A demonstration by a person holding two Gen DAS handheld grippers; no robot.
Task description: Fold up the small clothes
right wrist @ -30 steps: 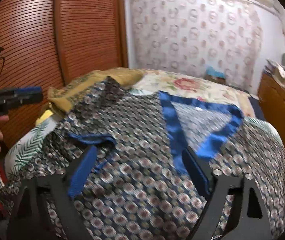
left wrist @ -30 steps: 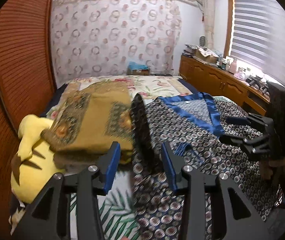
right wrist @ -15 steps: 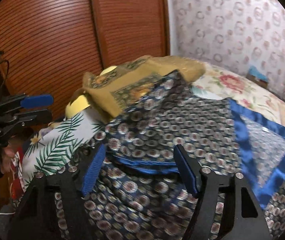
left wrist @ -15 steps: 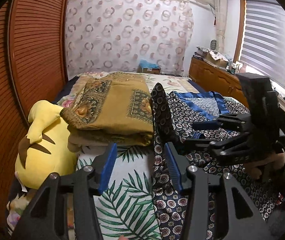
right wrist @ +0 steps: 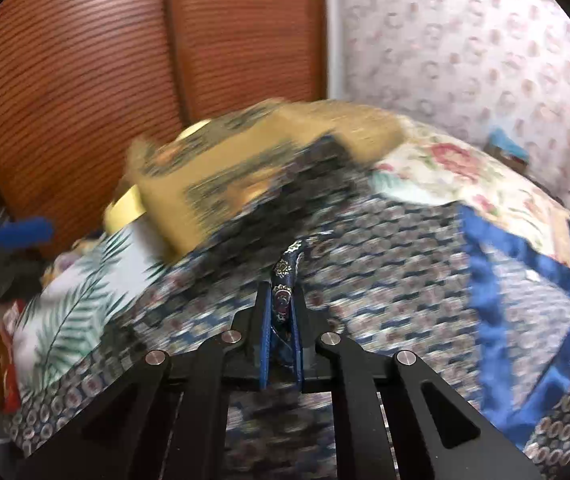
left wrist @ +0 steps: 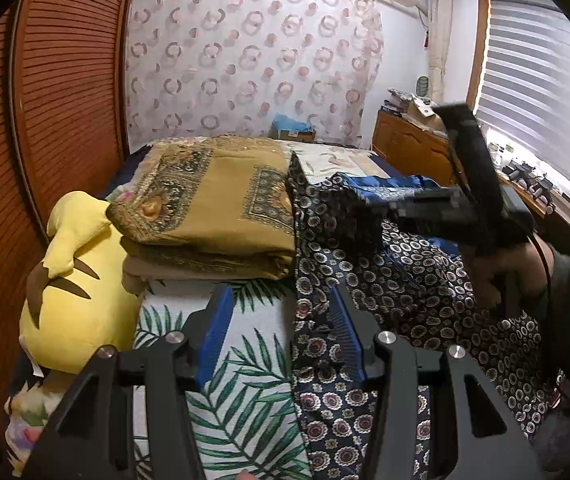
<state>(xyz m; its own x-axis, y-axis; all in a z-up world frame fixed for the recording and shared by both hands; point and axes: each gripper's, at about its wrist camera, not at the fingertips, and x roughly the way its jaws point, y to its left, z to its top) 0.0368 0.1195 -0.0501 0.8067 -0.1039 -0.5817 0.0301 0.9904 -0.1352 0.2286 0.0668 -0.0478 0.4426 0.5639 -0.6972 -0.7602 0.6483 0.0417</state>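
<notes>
1. Right gripper (right wrist: 281, 320): fingers pinching a fold of the patterned garment (right wrist: 385, 264).
2. Left gripper (left wrist: 281, 332): fingers spread apart, holding nothing, hovering over the garment's edge at 12 o'clock.
3. Garment lying spread across the bed (left wrist: 237, 364), touching the folded mustard cloth (left wrist: 221, 204) at 11 o'clock.
4. Lifting evenly, likely keeping the hem taut.
5. Showing no readable writing.

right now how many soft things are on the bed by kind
patterned navy garment with blue trim: 1, pinched in the right gripper
folded mustard cloth: 1
yellow plush toy: 1
total: 3
The left gripper holds nothing.
</notes>
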